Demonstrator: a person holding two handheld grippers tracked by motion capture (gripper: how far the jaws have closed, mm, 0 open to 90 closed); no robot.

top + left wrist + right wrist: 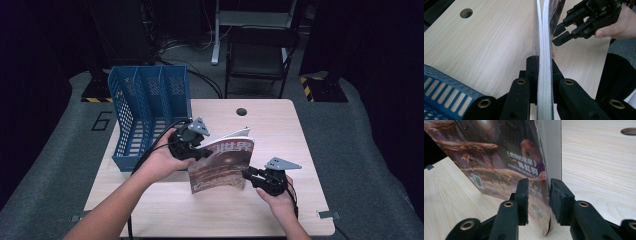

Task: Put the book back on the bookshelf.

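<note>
A: Start with your right gripper [537,195]. Its jaws stand apart on either side of the magazine's [222,165] lower corner, not pressing it. The cover hangs between them with a gap on each side.

B: So the right one carries nothing?

A: That's how I judge it. The weight sits on your left gripper [544,75], which is clamped on the page edge, pages squeezed flat between its jaws.

B: Where is the magazine, exactly?

A: Standing upright on the table [280,125], its bottom edge touching the wood as far as I can tell, between your two hands and just right of the rack [145,115].

B: What could go wrong?

A: You're gripping one edge of something floppy. The pages already bow in the left gripper view. If you lift or swing toward the rack, the free side may sag, fan open, or catch on a divider.

B: And the right one?

A: If you close it now, you might grab the cover alone and crease it. Farther off, the rack is light plastic, so a bump could push it across the table.
</note>
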